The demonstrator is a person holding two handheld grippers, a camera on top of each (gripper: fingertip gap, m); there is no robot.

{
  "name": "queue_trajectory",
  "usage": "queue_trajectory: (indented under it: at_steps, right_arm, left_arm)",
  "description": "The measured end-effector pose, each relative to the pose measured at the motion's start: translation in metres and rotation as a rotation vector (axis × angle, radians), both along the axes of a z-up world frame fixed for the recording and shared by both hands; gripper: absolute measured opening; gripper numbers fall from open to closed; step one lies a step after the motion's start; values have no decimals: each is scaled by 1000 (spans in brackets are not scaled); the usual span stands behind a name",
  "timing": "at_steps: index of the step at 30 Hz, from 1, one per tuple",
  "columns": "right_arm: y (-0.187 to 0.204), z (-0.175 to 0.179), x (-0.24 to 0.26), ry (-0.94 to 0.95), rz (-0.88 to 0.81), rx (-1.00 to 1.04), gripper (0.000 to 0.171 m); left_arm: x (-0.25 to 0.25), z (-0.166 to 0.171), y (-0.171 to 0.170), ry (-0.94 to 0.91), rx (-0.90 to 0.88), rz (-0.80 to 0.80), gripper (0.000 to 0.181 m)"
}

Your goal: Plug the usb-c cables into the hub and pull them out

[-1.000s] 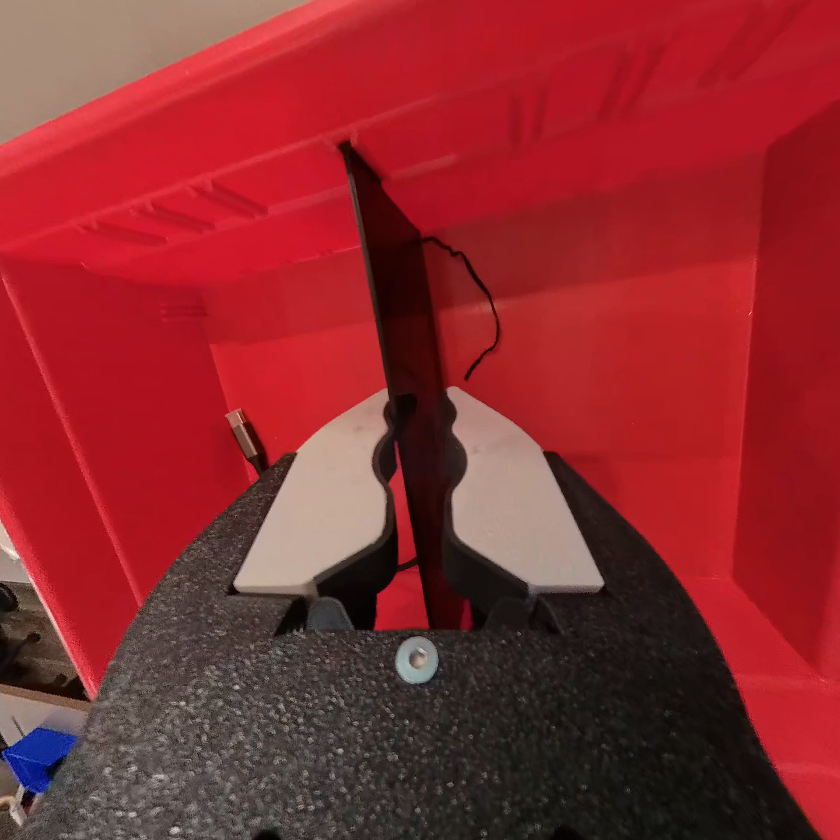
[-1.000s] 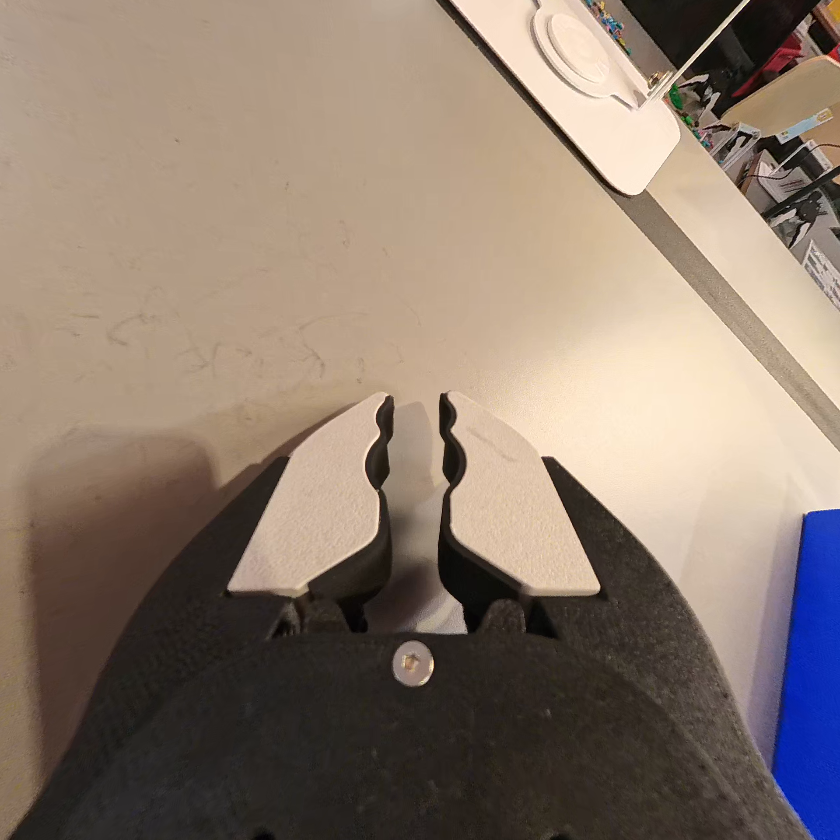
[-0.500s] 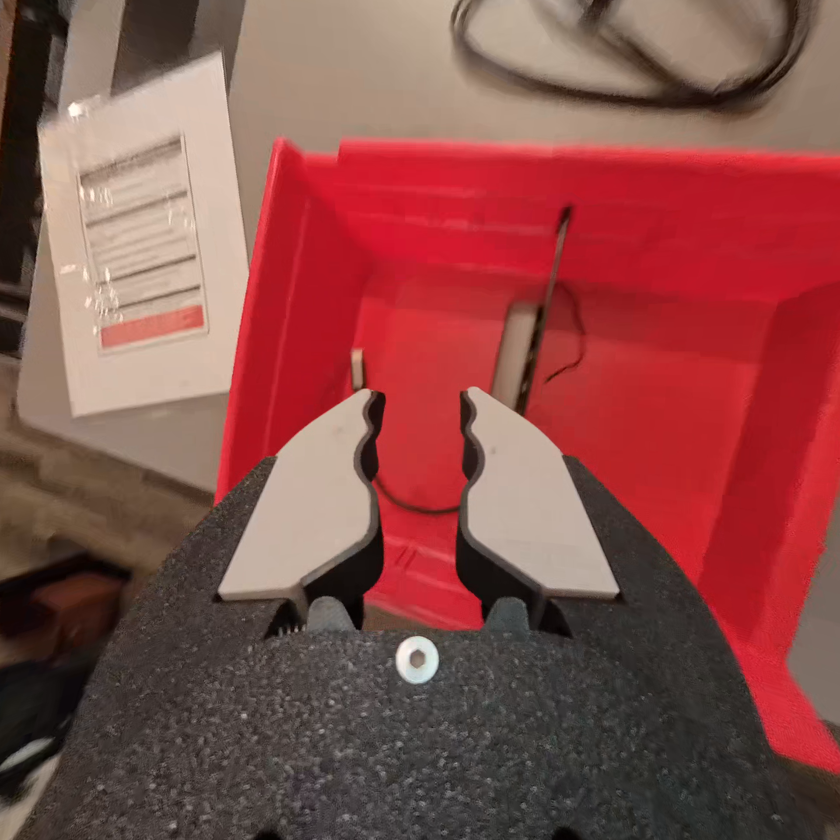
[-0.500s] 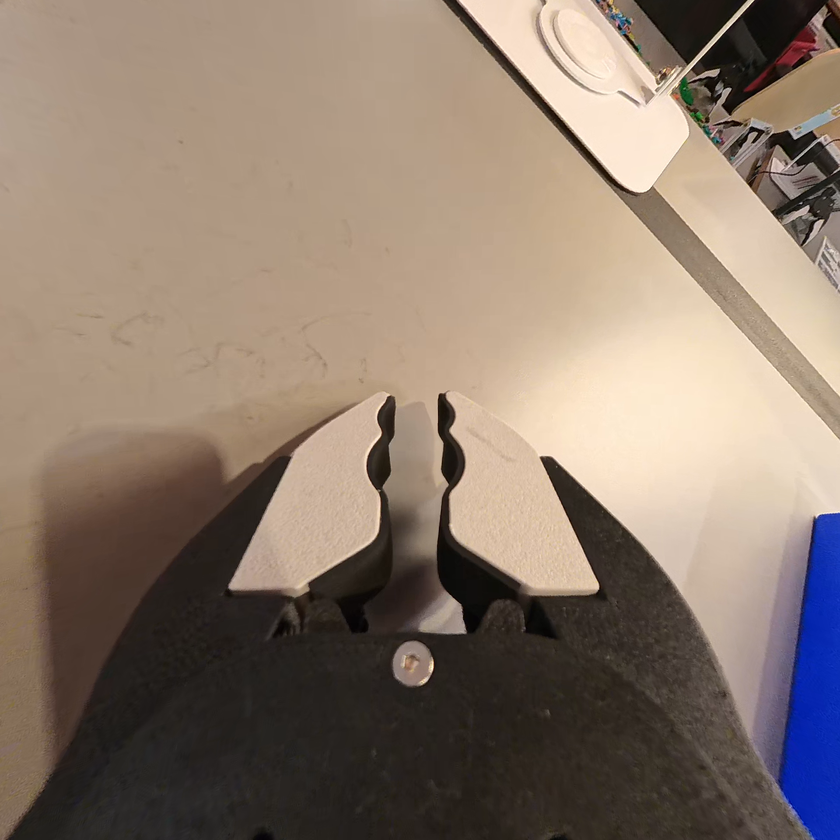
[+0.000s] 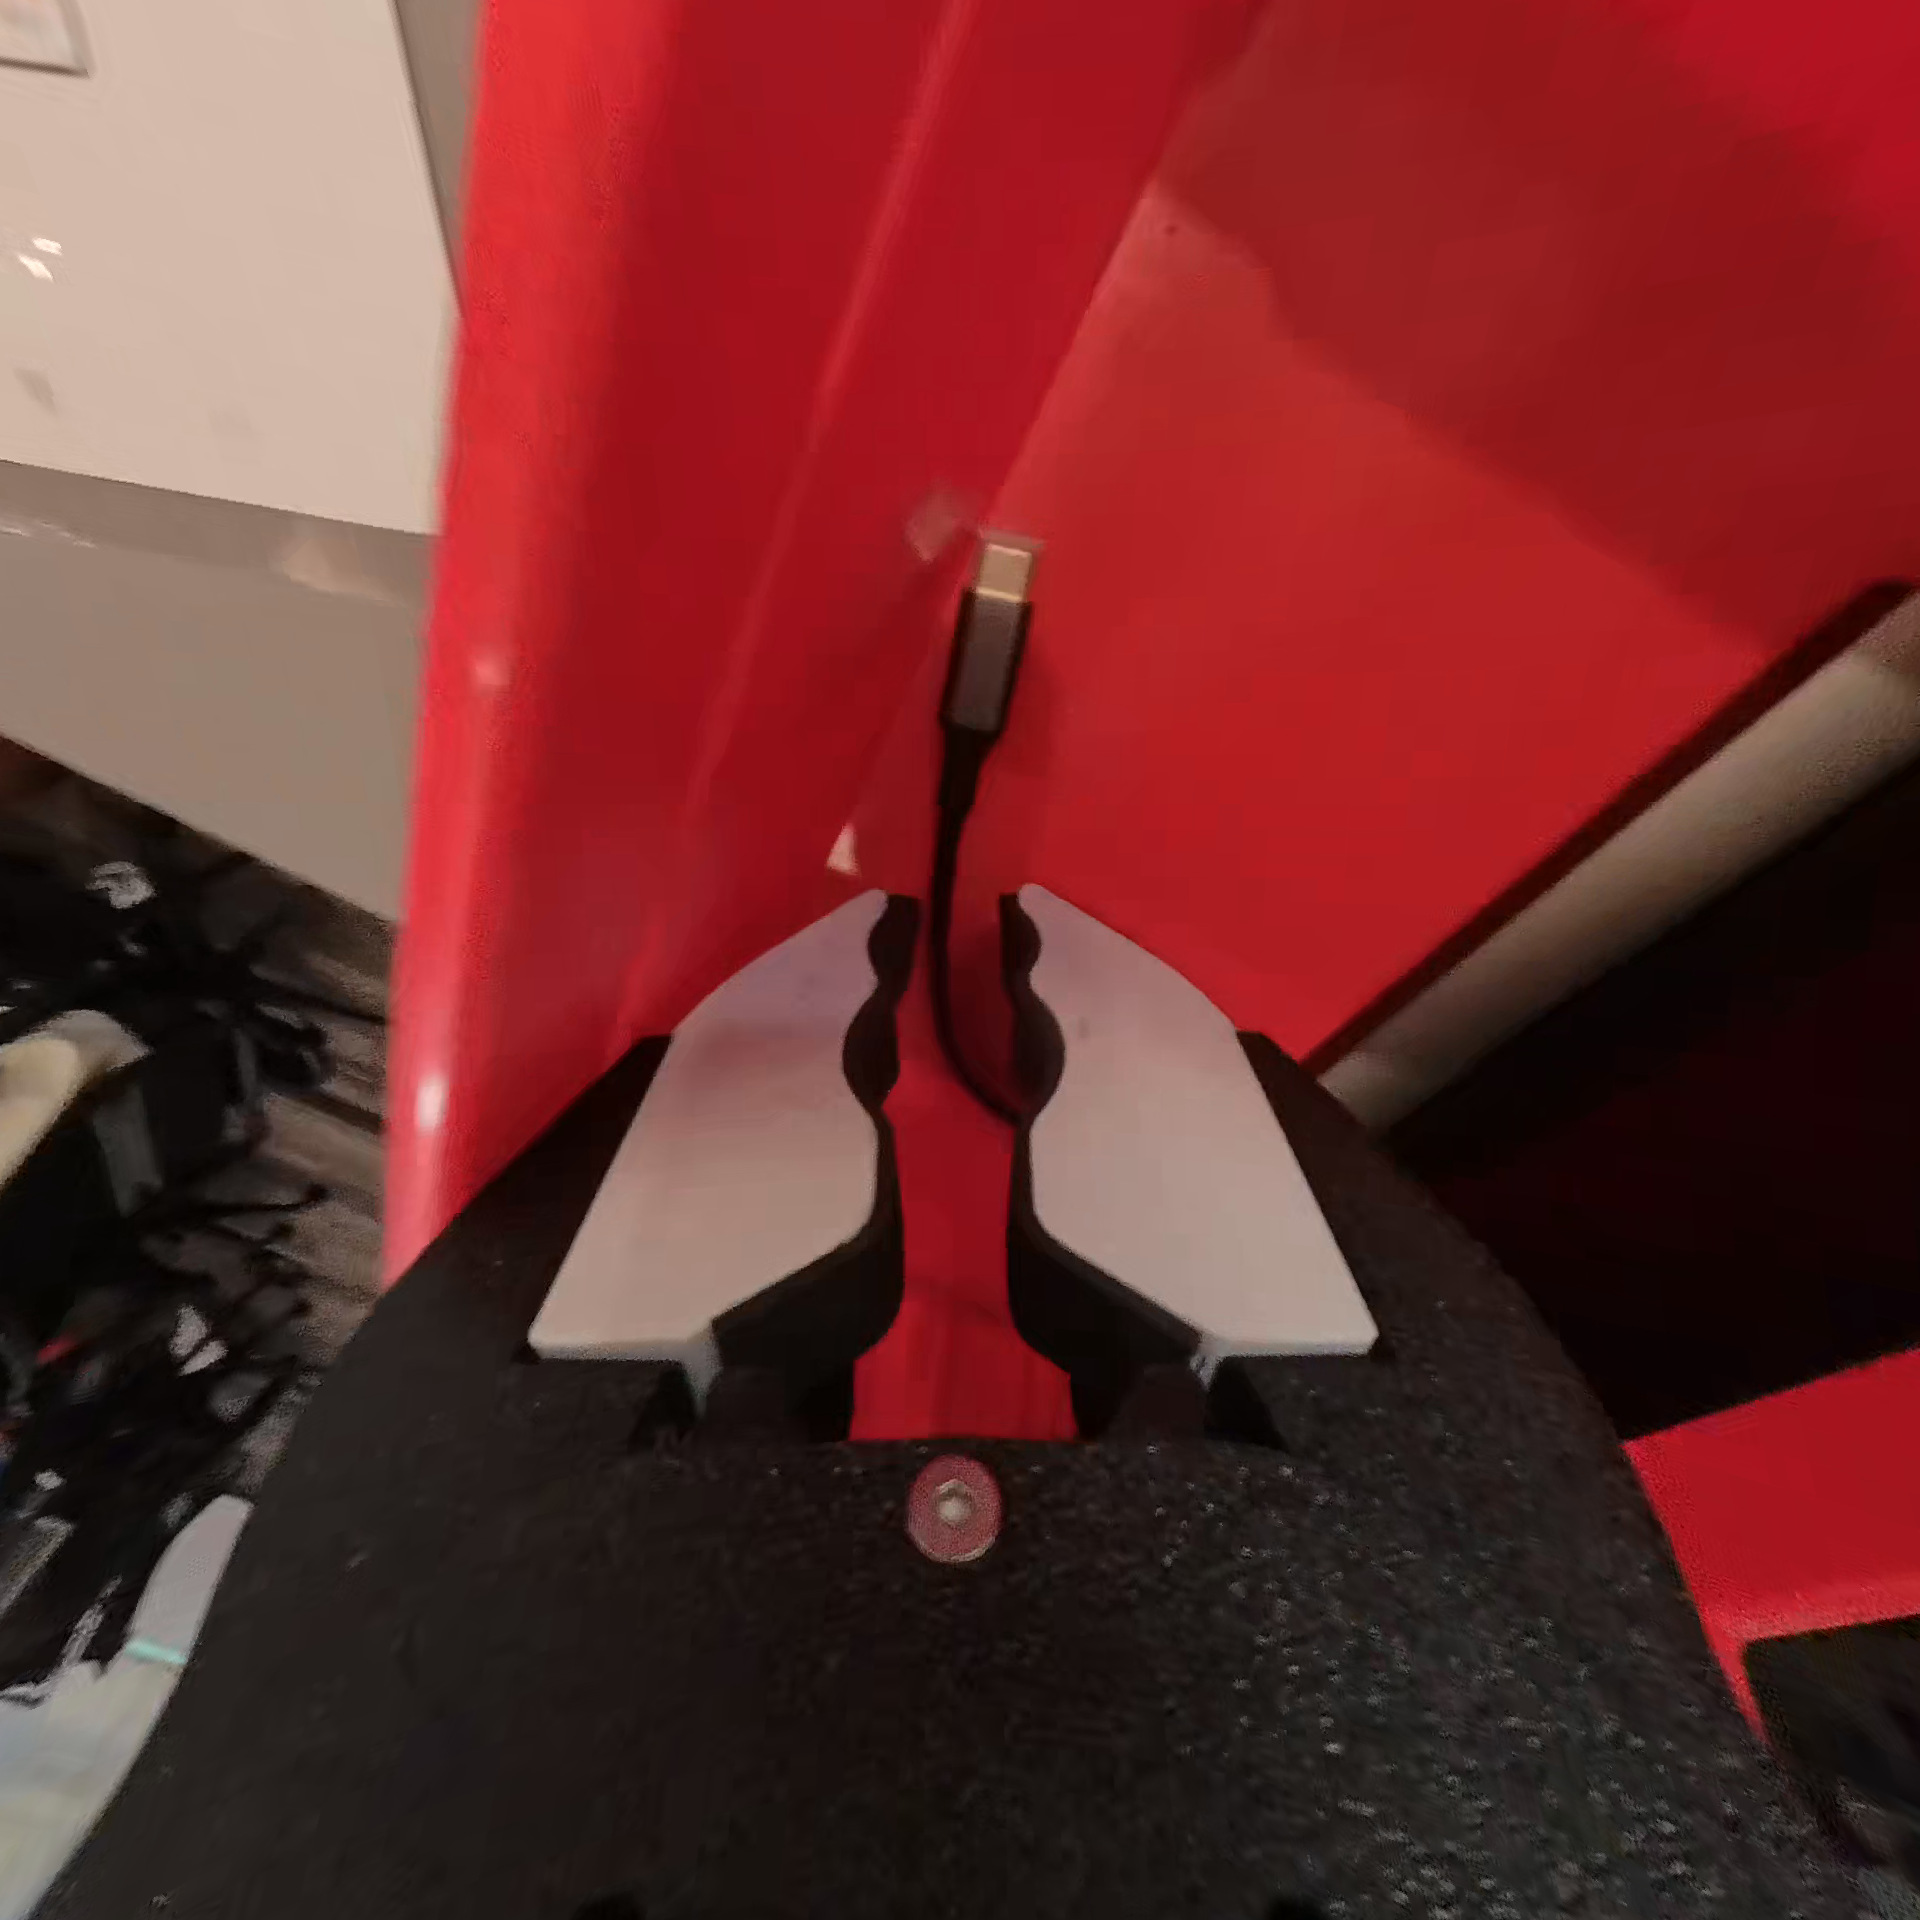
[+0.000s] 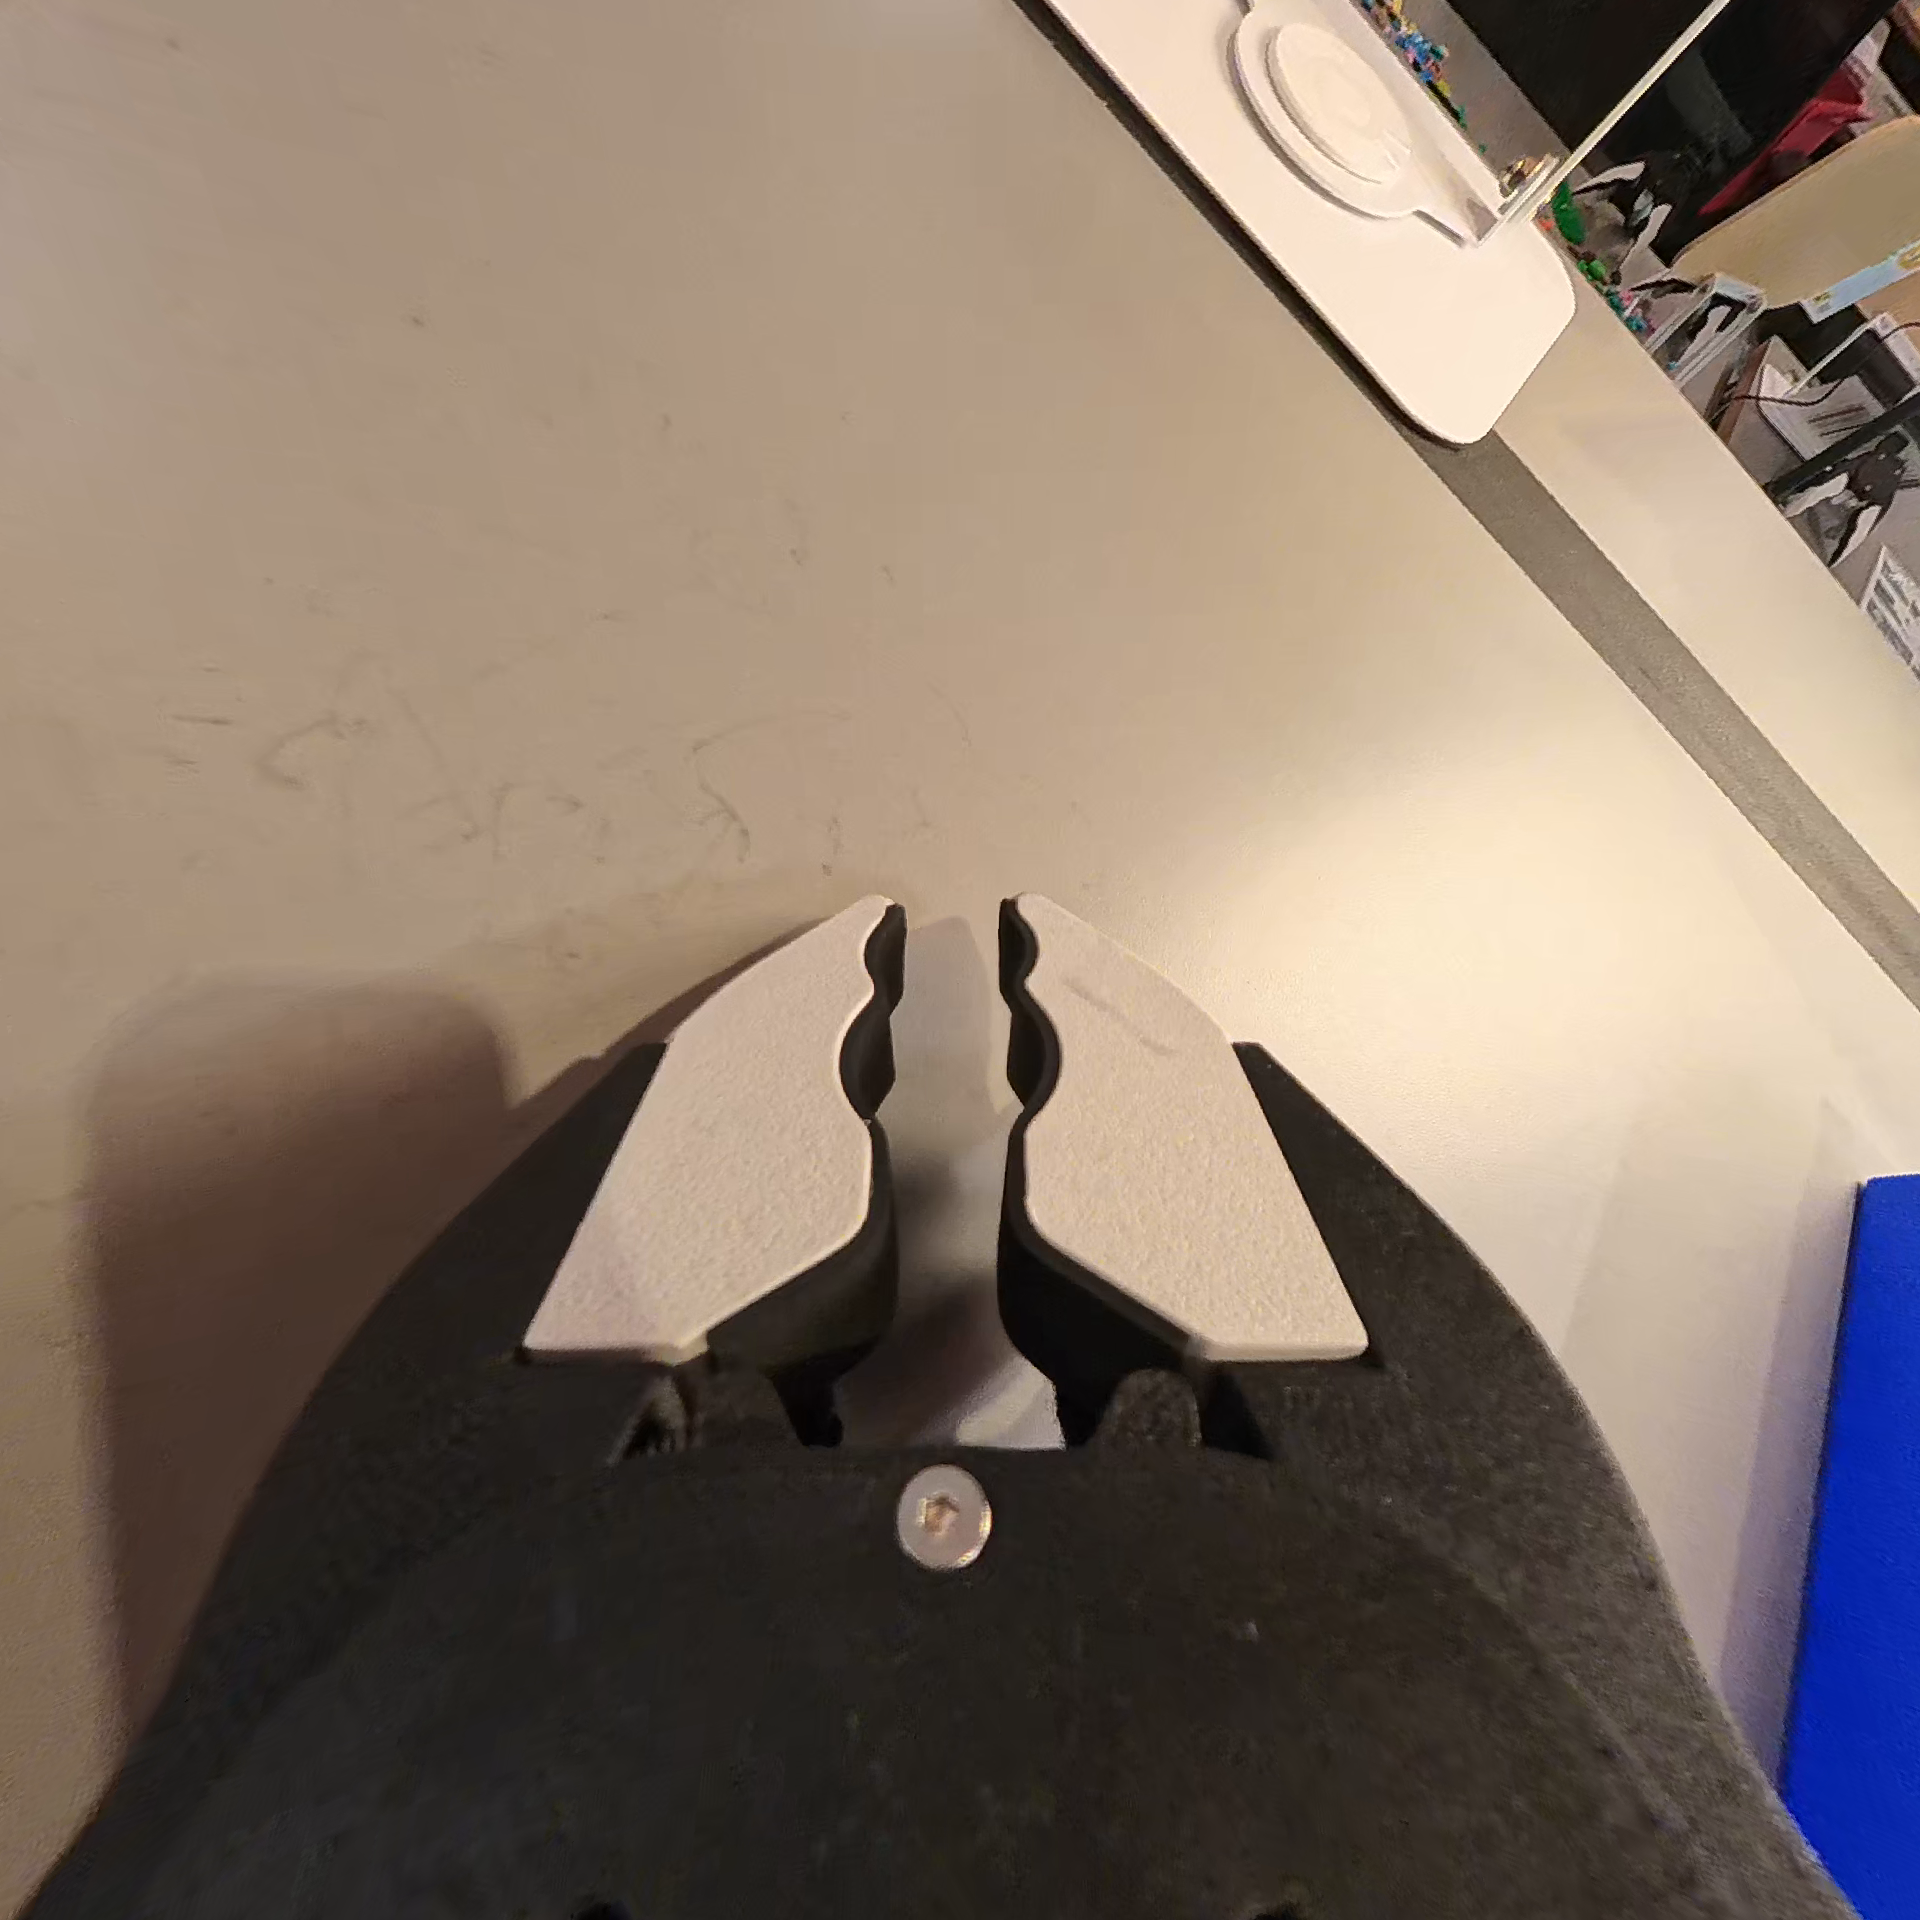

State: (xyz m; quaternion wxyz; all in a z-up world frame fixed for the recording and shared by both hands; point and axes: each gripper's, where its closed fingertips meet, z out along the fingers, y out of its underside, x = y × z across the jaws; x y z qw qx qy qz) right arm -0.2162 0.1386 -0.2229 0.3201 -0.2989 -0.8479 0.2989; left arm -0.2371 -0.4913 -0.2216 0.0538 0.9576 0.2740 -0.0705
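In the left wrist view, a black USB-C cable (image 5: 948, 935) with a grey plug (image 5: 992, 634) lies inside a red bin (image 5: 1351, 644), plug pointing away from me. My left gripper (image 5: 953, 909) is open. Its fingertips straddle the cable without pinching it. A grey bar, likely the hub (image 5: 1621, 873), lies along a dark divider at the right. In the right wrist view, my right gripper (image 6: 951, 914) sits low over the beige table (image 6: 623, 416). Its jaws are narrowly apart with a pale white thing (image 6: 940, 1039) between them; I cannot tell what it is.
The red bin's left wall (image 5: 623, 520) stands close beside my left gripper. A white sheet (image 5: 208, 260) lies on the table beyond it, with floor clutter below. A white stand base (image 6: 1403, 208) lies at the table's far edge, and a blue thing (image 6: 1860, 1558) is at the right.
My left gripper pulled up out of the bin from the divider, then dropped back in at the left wall onto the cable, jaws narrower. The right gripper has barely moved.
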Motion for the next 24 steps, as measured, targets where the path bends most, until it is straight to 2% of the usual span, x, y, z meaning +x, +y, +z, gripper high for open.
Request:
queue_trajectory:
  at_steps: [1,4,13,16,18,20,24]
  right_arm:
    - [0,0,0,1,0,1,17]
    - [0,0,0,4,-1,2,17]
    - [1,0,-1,-8,-11,-8,18]
    - [1,0,-1,-5,-11,-6,18]
    - [1,0,-1,5,-11,2,18]
    - [1,1,-1,14,-10,8,18]
    - [1,1,0,19,-8,13,18]
  left_arm:
    - [0,-5,0,-16,5,16,24]
    - [-3,-12,-19,-15,-131,-1,22]
    - [0,-15,-17,-86,-99,24,11]
    - [5,-16,-13,-150,-84,-14,5]
    - [17,-16,3,-238,9,-33,9]
    - [19,-16,19,-243,80,-59,9]
    - [18,-17,20,-186,16,-193,8]
